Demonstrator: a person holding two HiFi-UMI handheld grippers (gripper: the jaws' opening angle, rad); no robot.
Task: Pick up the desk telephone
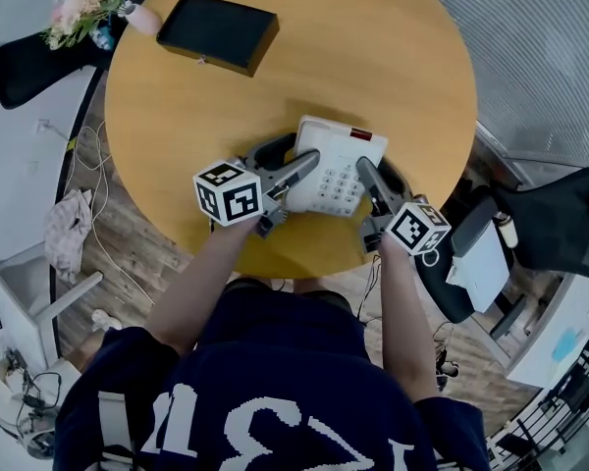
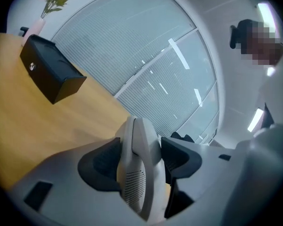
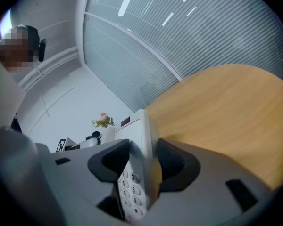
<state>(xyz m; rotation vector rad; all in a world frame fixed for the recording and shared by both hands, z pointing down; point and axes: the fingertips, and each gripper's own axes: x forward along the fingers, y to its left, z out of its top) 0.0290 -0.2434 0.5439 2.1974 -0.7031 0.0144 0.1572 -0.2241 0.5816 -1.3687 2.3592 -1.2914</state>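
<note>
The white desk telephone (image 1: 336, 157) is near the front edge of the round wooden table (image 1: 393, 47), between my two grippers. My left gripper (image 1: 289, 162) is shut on its left side, where the handset lies. In the left gripper view the handset (image 2: 134, 185) is pressed between the black pads of the left gripper (image 2: 140, 149). My right gripper (image 1: 382, 181) is shut on the phone's right edge. In the right gripper view the right gripper (image 3: 144, 158) clamps the keypad side of the telephone (image 3: 137, 126), with number keys showing below the pads.
A black box (image 1: 217, 31) lies at the table's far left, also visible as the black box (image 2: 50, 74). A pink vase of flowers (image 1: 86, 6) stands beside it. A dark office chair (image 1: 562, 216) and a white seat are off the table's right edge. Cables lie on the floor at left.
</note>
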